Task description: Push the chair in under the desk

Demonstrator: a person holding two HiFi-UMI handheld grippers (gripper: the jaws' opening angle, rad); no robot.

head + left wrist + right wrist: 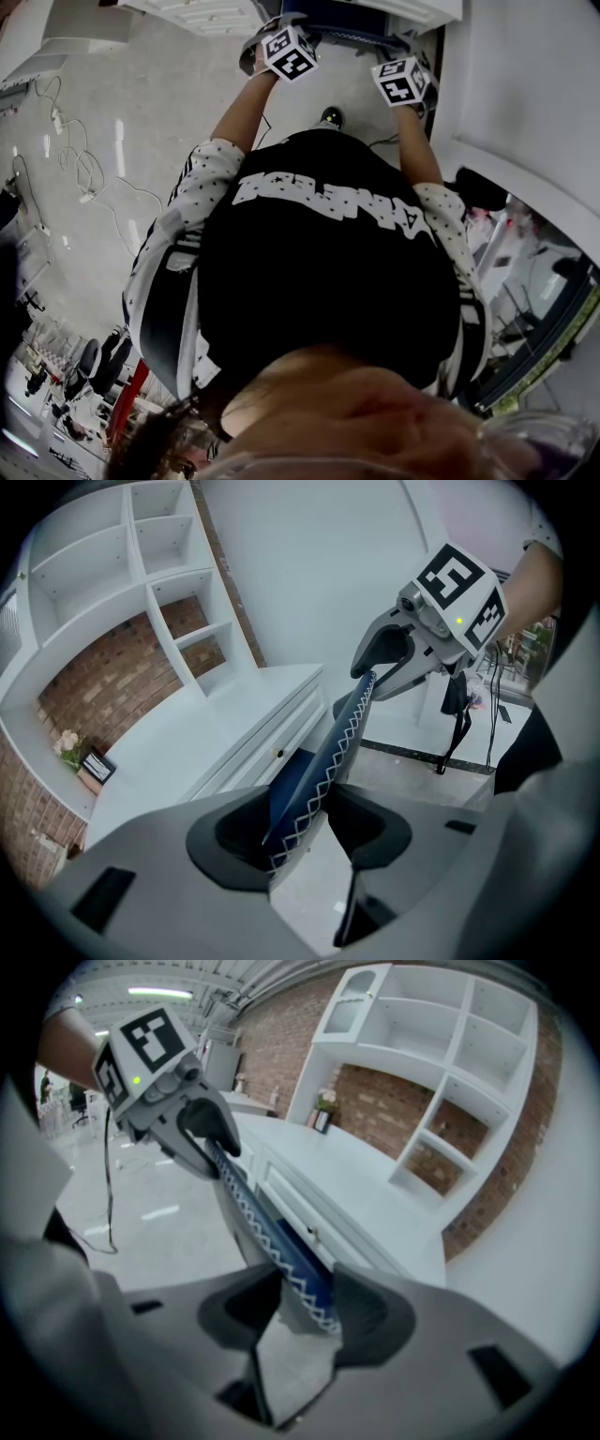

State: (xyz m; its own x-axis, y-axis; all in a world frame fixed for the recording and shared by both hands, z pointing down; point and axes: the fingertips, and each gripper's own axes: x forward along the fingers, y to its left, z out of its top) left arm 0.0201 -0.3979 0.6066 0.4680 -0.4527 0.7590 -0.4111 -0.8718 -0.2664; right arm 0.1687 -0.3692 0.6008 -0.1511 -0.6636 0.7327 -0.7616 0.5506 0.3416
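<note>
1. Your left gripper [305,827] and right gripper [305,1312] both have their fingers [225,841] clenched on the chair [330,747] backrest's top edge, one near each end. That's likely for a straight, even push.
2. The chair stands at the tabletop [178,761] front, with the backrest near the drawer [253,754].
3. The gap to the tabletop's edge looks small, so watch your fingers there.

Bright, even light. A ceiling strip light [173,993] glows at the upper left of the right gripper view. Glare streaks lie on the floor [117,141] at the head view's left. Both gripper views bulge, with black corners. Stitching on the chair [323,761] is crisp in the left gripper view, softer in the right. The head view's bottom edge is blurred.
</note>
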